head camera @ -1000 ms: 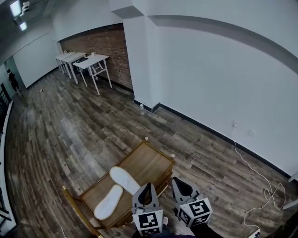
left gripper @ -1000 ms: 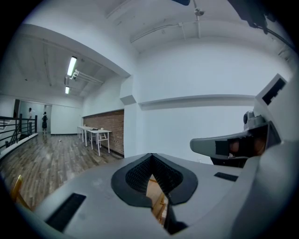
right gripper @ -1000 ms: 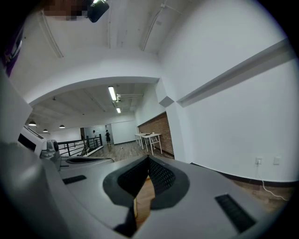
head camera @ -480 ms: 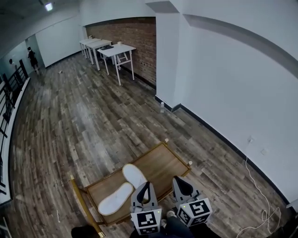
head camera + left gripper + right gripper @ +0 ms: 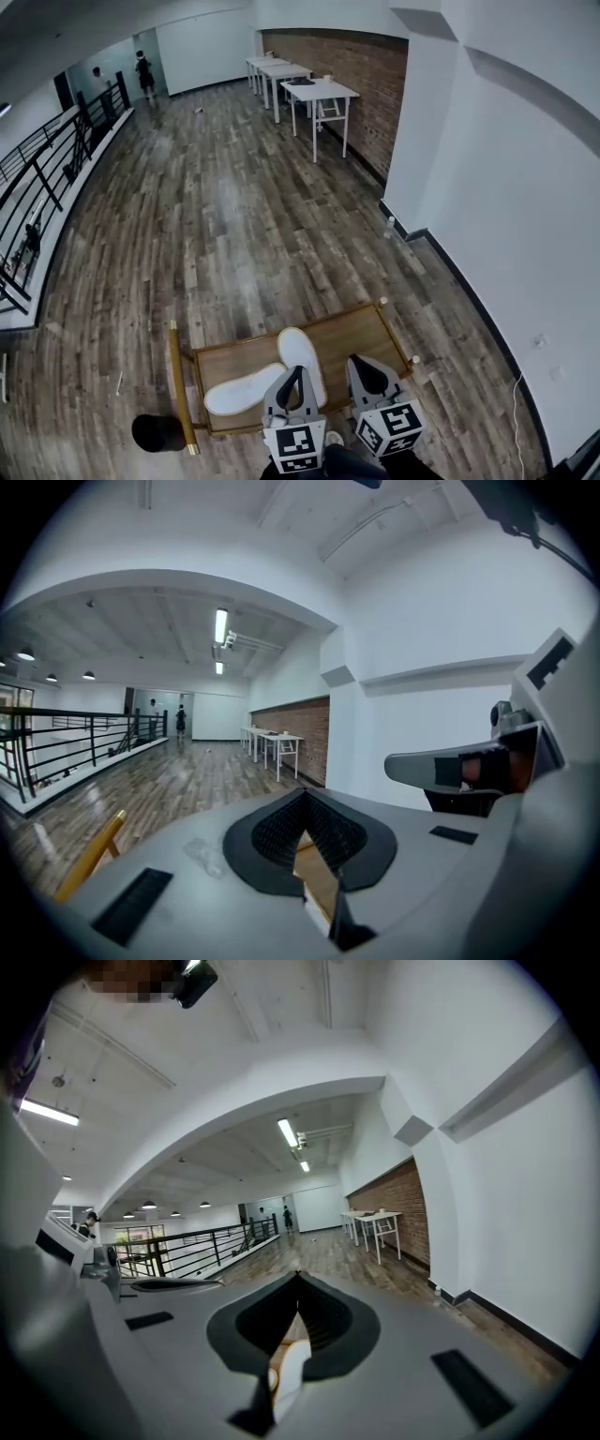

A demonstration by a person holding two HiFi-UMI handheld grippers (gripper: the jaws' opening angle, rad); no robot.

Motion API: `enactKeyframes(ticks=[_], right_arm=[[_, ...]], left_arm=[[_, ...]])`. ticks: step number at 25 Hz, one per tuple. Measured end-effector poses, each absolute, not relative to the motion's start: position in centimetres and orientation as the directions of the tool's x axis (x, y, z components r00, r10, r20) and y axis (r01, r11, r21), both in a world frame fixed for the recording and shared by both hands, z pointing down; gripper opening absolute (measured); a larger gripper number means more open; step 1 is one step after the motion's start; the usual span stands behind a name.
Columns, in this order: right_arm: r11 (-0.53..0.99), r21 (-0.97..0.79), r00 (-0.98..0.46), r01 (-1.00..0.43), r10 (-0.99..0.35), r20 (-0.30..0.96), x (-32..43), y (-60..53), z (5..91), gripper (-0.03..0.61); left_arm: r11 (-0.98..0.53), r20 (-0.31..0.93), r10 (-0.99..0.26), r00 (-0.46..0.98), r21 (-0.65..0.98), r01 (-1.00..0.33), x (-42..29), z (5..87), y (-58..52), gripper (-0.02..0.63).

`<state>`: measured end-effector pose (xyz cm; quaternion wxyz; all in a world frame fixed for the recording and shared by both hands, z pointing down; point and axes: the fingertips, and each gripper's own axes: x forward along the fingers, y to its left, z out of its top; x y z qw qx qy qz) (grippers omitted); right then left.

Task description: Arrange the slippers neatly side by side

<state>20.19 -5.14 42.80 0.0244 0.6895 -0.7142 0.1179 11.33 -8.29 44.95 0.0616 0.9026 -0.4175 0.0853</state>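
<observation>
Lower centre of the head view: white slippers point(image 5: 246, 390) splayed in a V on the low wooden table point(image 5: 361, 330), not yet parallel. Just below them, left gripper point(image 5: 298, 375) and right gripper point(image 5: 359, 367), both closed on nothing, likely poised for a first grab.

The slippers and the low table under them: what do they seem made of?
Slippers: probably soft fabric or foam, matte white, no shine; too small to be sure. Low table: wood or veneer, warm brown with faint grain.
</observation>
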Motion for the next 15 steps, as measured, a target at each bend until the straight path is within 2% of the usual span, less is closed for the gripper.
enactKeyframes(ticks=[9,15], right_arm=[[0.250,-0.138,-0.274,-0.958,-0.942,0.193,17.2,-8.1,42.9,-0.002],[0.349,-0.163,-0.378,-0.923,-0.903,0.203,14.7,-8.7,43.8,-0.002]], left_arm=[[-0.451,0.216,-0.869,0.446,0.029,-0.892,7.8,45.1,-8.9,-0.009],[-0.350,0.229,-0.911,0.344,0.018,-0.937,5.0,45.4,-8.4,-0.009]])
